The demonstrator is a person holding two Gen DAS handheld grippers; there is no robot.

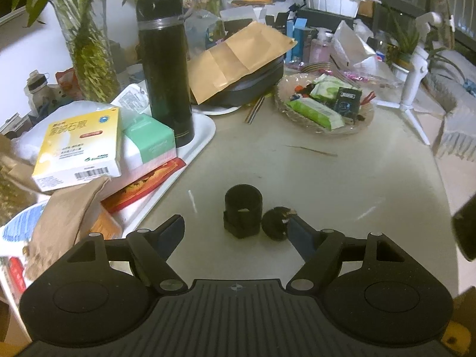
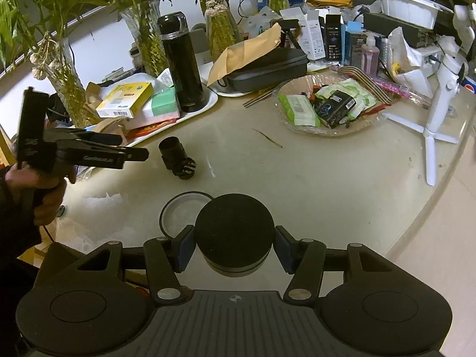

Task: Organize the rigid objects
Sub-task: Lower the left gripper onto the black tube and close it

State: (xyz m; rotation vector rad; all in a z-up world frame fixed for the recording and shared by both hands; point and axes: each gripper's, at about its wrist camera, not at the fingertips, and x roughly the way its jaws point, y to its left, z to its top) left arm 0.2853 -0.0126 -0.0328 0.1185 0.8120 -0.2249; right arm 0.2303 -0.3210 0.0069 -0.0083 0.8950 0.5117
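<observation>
Two grippers work over a pale, glossy round table crowded at its far side with plant vases, a white tray holding a black flask and boxes, a glass dish of packets, and a white tripod. Left gripper is spread and empty, with a black cylindrical mount and a small round black part touching it on the table between its fingers. Right gripper pinches a round black can by its sides, just beside a lid lying flat.
</observation>
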